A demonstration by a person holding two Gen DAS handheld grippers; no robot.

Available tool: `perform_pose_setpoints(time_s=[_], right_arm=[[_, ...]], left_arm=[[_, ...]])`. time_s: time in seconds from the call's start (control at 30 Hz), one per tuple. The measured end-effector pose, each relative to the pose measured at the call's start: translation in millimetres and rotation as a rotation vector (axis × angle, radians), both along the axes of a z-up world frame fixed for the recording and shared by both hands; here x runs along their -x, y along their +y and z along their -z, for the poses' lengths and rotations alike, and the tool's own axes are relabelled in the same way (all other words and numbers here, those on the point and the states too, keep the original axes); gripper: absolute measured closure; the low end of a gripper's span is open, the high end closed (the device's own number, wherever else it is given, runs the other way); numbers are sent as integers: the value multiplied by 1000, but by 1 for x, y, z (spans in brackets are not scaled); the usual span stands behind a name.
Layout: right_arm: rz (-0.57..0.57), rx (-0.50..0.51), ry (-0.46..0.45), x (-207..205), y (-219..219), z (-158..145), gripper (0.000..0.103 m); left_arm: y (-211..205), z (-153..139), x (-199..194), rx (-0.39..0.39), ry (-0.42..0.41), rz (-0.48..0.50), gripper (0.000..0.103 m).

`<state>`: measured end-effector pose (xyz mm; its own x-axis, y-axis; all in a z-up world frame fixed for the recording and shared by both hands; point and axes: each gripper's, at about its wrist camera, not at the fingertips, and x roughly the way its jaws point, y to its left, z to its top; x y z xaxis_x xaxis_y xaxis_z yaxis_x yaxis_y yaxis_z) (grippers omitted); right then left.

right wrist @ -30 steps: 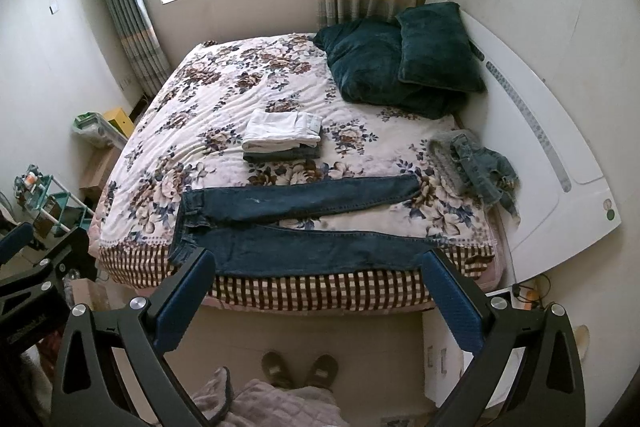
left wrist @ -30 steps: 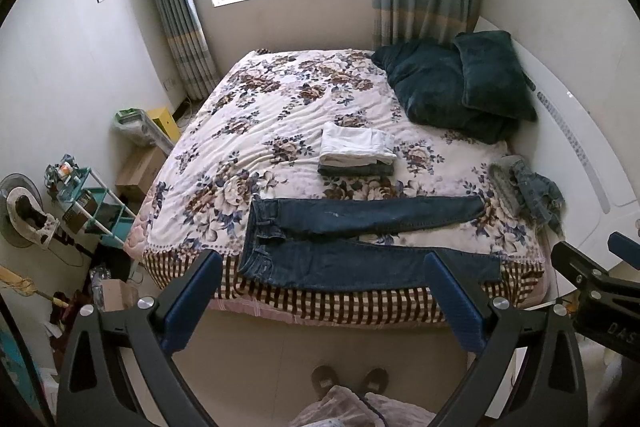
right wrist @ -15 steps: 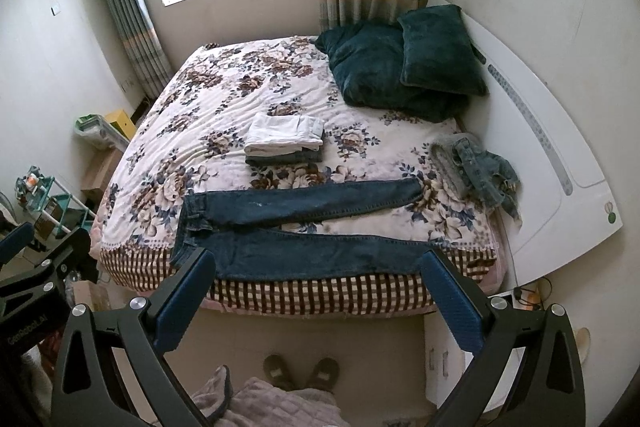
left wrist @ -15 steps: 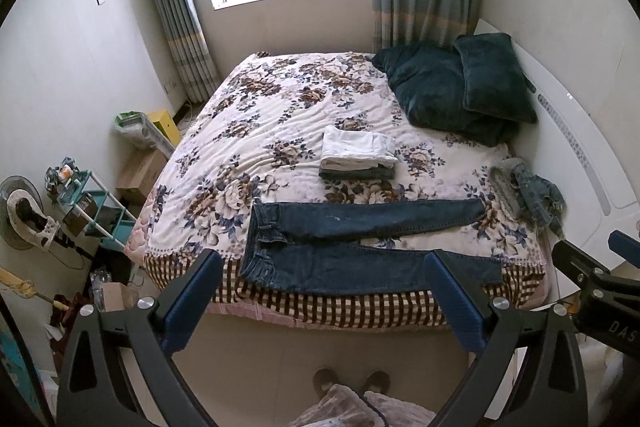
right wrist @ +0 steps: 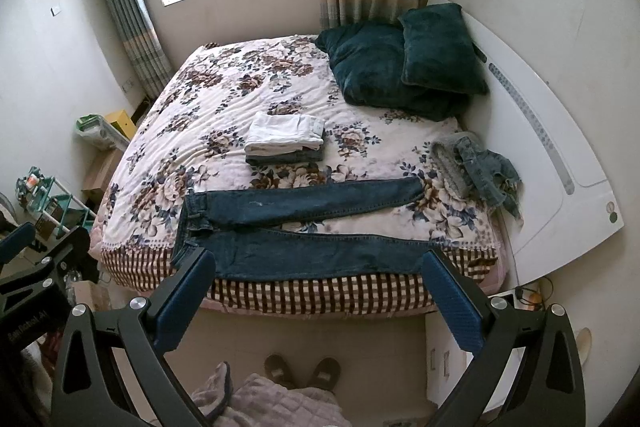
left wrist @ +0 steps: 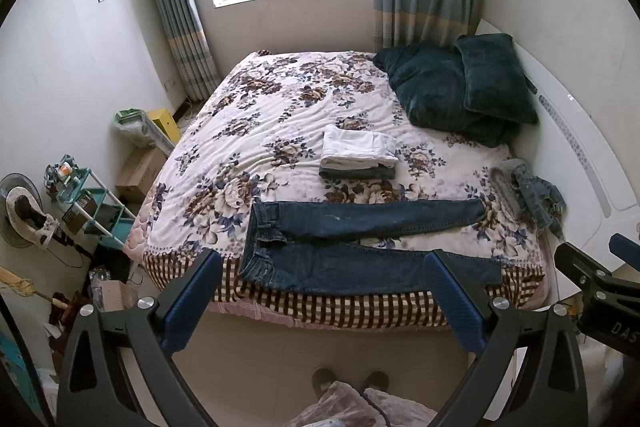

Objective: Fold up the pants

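Dark blue jeans [left wrist: 352, 243] lie flat along the near edge of the floral bed [left wrist: 280, 115], waistband to the left, the two legs spread apart toward the right; they also show in the right wrist view [right wrist: 304, 231]. My left gripper [left wrist: 324, 291] is open and empty, held high above the floor in front of the bed. My right gripper [right wrist: 320, 291] is open and empty too, well short of the jeans. The right gripper's body shows at the right edge of the left wrist view [left wrist: 600, 291].
A stack of folded clothes [left wrist: 358, 151] lies mid-bed. Dark green pillows [left wrist: 460, 87] are at the headboard. Crumpled denim and a grey item [left wrist: 528, 191] sit at the bed's right edge. A teal shelf [left wrist: 92, 207] and boxes stand left. Slippers [right wrist: 304, 371] are on the floor below.
Both views have drifted slightly, the bed sitting a little lower in frame. The jeans have not moved and both grippers stay open.
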<state>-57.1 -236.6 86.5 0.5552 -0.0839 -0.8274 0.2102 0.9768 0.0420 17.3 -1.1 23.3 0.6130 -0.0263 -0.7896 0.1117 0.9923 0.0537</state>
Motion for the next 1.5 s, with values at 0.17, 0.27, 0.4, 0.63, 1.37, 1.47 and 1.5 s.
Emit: perform_pose_setpoints(time_s=[0.17,0.27,0.4,0.63,1.37,1.47,1.5], right_arm=[[0,1,0,-5,4,-2,0],[-2,-4,3,-6,3,-2,0],[-2,-10,6,-10,3,0,0],[-3,-17,5,-10,4,3,0],[48,12,73,-121,-34,124,0],[61,12,117,-161,-42,162,0],[64,13,131,-173,-48,175,0]], left_arm=[[-1,0,0,2,0,-1,0],[-1,1,0,0,-2,-2,0],[0,1,1,1,-2,-1,0],[0,1,2,2,-2,0,0],[-41,121,-111,-77,78,-118,0],[-49,156,-151,-110,121,-102,0],[-50,166,-162,-118,134,-96,0]])
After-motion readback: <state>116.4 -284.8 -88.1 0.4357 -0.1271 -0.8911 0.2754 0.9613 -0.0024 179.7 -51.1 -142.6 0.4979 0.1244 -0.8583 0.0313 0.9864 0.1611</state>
